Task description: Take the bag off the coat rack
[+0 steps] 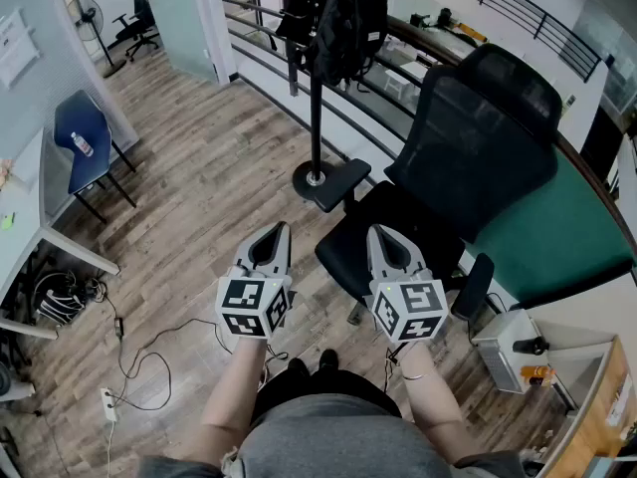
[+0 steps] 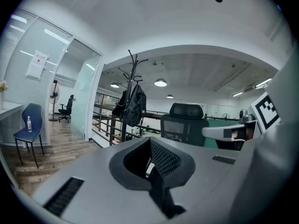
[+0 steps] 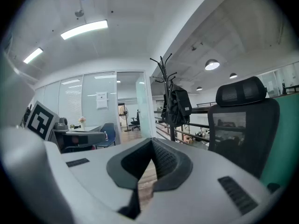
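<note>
A black bag (image 1: pixel 350 18) hangs high on a black coat rack (image 1: pixel 317 88) whose round base (image 1: pixel 317 178) stands on the wooden floor ahead of me. The bag (image 2: pixel 133 106) also shows in the left gripper view, and the bag (image 3: pixel 177 107) shows in the right gripper view, on the rack's hooks. My left gripper (image 1: pixel 278 231) and right gripper (image 1: pixel 379 233) are held side by side near my body, well short of the rack. Both are shut with nothing between the jaws.
A black mesh office chair (image 1: pixel 438 182) stands right of the rack's base, close to my right gripper. A railing (image 1: pixel 269 8) runs behind the rack. A blue chair (image 1: pixel 85 147) and a white desk (image 1: pixel 30 217) are at the left. Cables (image 1: pixel 139 357) lie on the floor.
</note>
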A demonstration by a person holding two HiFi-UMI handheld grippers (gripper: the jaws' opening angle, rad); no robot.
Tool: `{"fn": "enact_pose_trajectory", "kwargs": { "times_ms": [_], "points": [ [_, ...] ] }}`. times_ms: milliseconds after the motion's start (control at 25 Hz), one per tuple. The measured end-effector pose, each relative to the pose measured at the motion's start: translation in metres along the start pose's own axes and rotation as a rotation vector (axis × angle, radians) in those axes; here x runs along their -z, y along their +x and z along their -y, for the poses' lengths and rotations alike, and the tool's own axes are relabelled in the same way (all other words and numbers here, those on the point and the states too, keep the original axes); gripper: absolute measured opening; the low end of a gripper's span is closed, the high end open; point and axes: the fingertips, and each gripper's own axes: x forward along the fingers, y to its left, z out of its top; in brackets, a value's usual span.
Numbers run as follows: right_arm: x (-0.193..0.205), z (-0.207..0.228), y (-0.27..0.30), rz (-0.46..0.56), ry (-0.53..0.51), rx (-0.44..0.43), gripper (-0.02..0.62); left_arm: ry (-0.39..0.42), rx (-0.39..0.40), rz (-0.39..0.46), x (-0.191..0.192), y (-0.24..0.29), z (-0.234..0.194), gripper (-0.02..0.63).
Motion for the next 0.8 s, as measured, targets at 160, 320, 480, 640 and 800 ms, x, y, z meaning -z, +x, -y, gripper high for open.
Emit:
{"fn": "enact_pose_trajectory", "kwargs": {
  "times_ms": [160, 320, 480, 640, 800],
  "points": [
    [0.003, -0.005, 0.003, 0.0, 0.003, -0.006, 0.002, 0.006, 0.002, -0.006, 0.003, 0.0, -0.003, 0.023],
    [0.006, -0.007, 0.002, -0.004, 0.005, -0.007, 0.002, 0.012, 0.002, -0.005, 0.003, -0.002, -0.002, 0.023],
    [0.01, -0.006, 0.002, -0.009, 0.003, -0.01, 0.002, 0.012, 0.0, -0.004, 0.007, -0.002, -0.001, 0.023],
    [0.018, -0.006, 0.003, -0.012, 0.023, -0.028, 0.003, 0.009, -0.022, -0.023, 0.017, -0.003, -0.001, 0.024],
    [0.017, -0.004, 0.0, 0.025, 0.058, -0.05, 0.005, -0.018, -0.047, -0.027, 0.02, -0.008, -0.001, 0.025]
  ]
}}
